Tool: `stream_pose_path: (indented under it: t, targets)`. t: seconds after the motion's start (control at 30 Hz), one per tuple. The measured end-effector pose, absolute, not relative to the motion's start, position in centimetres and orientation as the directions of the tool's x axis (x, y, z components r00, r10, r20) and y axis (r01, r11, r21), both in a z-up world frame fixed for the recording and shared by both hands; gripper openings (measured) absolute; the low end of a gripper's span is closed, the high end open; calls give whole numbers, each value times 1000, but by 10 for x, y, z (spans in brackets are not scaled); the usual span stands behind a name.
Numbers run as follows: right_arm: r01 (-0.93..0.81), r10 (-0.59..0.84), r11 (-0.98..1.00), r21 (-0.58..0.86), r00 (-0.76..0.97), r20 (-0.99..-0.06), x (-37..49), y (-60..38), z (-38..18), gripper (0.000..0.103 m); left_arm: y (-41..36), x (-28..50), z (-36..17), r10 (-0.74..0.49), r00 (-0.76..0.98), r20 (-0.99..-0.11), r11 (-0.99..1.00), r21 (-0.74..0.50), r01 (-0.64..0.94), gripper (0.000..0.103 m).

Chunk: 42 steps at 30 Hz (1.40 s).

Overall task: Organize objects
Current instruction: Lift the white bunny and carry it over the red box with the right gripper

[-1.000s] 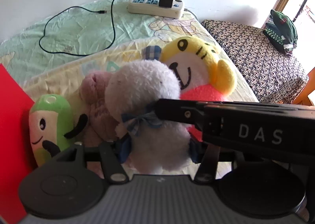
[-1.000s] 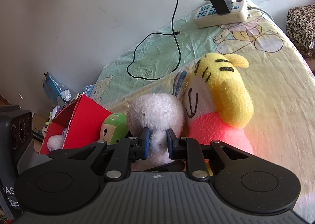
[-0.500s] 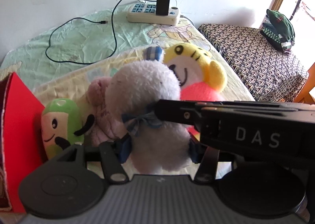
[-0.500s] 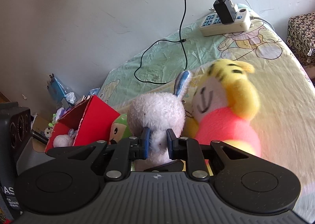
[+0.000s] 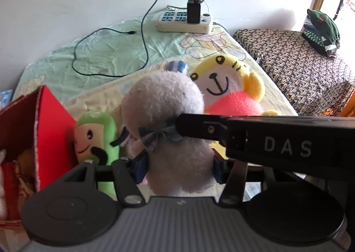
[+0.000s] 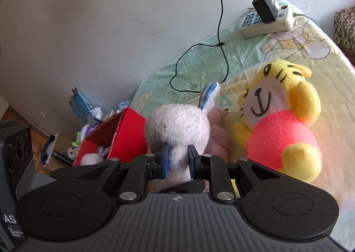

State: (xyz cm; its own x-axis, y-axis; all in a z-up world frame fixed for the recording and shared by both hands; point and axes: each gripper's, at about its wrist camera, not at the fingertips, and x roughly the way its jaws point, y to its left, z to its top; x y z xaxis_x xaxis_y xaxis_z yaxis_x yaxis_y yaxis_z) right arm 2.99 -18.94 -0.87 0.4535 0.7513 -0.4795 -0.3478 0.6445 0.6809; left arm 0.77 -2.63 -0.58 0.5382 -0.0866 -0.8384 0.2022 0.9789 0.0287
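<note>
Both grippers pinching white bunny plush [image 5: 168,119]: left gripper [image 5: 179,166] at body, right gripper [image 6: 178,161] narrow at neck. Risk: opposing pulls slipping fur, snagging red box [image 6: 115,139] rim at left.

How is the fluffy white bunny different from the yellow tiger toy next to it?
The white bunny is plain white fluff with a checked blue bow, while the yellow tiger plush is bright yellow with black stripes and a pink body. The bunny is pinched by both the right gripper and the left gripper; nothing grips the tiger, which lies on the bed sheet. The tiger looks larger. Both are soft toys.
</note>
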Motion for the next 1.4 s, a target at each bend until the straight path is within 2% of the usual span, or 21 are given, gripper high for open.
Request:
stream_pose_path:
  t: [0.43, 0.8, 1.1, 1.4]
  targets:
    - [-378, 796, 579, 723, 455, -400, 15, -186, 1, 20, -15, -11, 15, -58, 586, -809, 987, 43, 157, 55]
    - [-483, 829, 537, 692, 457, -324, -4, -155, 29, 20, 8, -39, 42, -4, 666, -746, 992, 83, 99, 55]
    - [-551, 853, 509, 662, 426, -302, -12, -85, 48, 20, 76, -51, 63, 34, 720, -693, 996, 80, 30, 54]
    - [-579, 860, 506, 640, 395, -323, -22, -15, 45, 20, 149, -62, 58, 45, 703, -710, 999, 40, -24, 54]
